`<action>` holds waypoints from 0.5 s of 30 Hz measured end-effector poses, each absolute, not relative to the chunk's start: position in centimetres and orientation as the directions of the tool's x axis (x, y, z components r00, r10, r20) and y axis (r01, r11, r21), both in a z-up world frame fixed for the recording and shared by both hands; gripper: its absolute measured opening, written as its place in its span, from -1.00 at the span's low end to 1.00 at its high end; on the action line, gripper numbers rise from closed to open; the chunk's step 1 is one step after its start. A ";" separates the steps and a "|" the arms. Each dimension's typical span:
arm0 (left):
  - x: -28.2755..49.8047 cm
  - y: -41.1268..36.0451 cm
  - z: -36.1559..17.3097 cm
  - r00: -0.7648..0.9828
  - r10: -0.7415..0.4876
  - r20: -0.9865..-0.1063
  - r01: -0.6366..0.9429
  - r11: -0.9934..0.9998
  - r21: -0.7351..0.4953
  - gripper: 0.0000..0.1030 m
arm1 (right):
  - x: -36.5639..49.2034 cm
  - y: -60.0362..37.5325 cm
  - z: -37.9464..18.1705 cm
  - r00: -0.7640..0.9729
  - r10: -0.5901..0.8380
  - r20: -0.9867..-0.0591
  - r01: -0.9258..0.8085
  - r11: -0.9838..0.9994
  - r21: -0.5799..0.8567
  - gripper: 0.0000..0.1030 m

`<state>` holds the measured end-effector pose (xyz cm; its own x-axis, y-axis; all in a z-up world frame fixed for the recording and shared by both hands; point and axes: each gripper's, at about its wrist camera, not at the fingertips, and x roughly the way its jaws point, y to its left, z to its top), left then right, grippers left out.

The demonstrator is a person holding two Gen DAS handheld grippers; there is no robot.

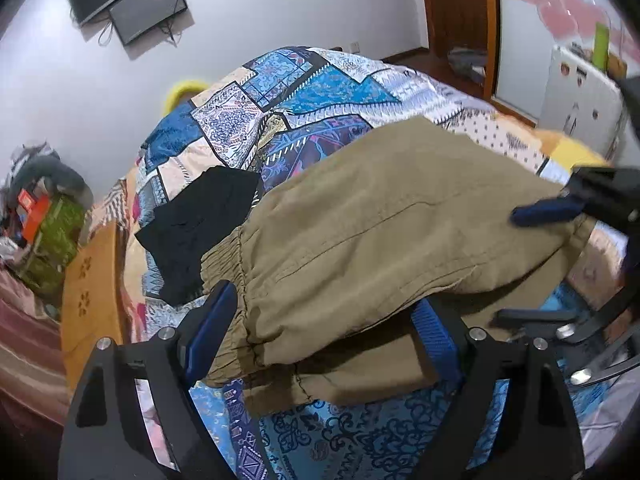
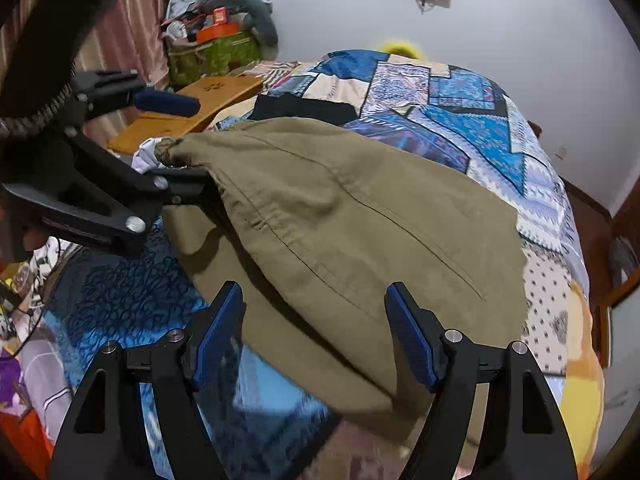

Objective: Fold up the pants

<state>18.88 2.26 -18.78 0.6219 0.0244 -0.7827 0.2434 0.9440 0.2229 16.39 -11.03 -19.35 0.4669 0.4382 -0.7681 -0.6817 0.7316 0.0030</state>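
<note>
Evidently the khaki pants (image 1: 380, 216) are flanked near their edges by both spread, empty claws, left claw (image 1: 324, 332) and right claw (image 2: 314, 332), over the bed (image 1: 304, 92), presumably for regripping.

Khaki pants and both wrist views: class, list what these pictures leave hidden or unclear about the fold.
- Left wrist view: the upper layer of the khaki pants hides the lower one, so layers cannot be counted.
- Right wrist view: the pants' near edge is blurred between the right gripper fingers; touch is uncertain.
- Left wrist view: the pants partly cover the black garment; its type is unclear.
- Right wrist view: the pants hide the left gripper lower finger.
</note>
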 end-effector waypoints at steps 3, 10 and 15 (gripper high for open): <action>18.9 2.2 -19.0 0.616 0.016 -0.788 0.247 0.945 0.213 0.69 | 16.9 -10.5 -19.2 0.475 0.444 -0.760 -0.682 0.732 0.001 -0.42; 18.2 1.4 -20.1 0.596 0.034 -0.803 0.268 0.934 0.238 -0.29 | 16.2 -10.8 -16.9 0.499 0.484 -0.719 -0.691 0.723 0.008 -0.80; 16.9 1.4 -18.6 0.615 -0.029 -0.788 0.283 0.941 0.187 -0.66 | 15.0 -11.1 -15.4 0.513 0.497 -0.700 -0.697 0.717 -0.002 -0.83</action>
<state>16.91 1.35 -18.61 0.6150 -0.0286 -0.7880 0.2833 0.9406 0.1869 15.02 -11.09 -15.44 0.5134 0.4971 -0.6995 -0.6968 0.7173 -0.0017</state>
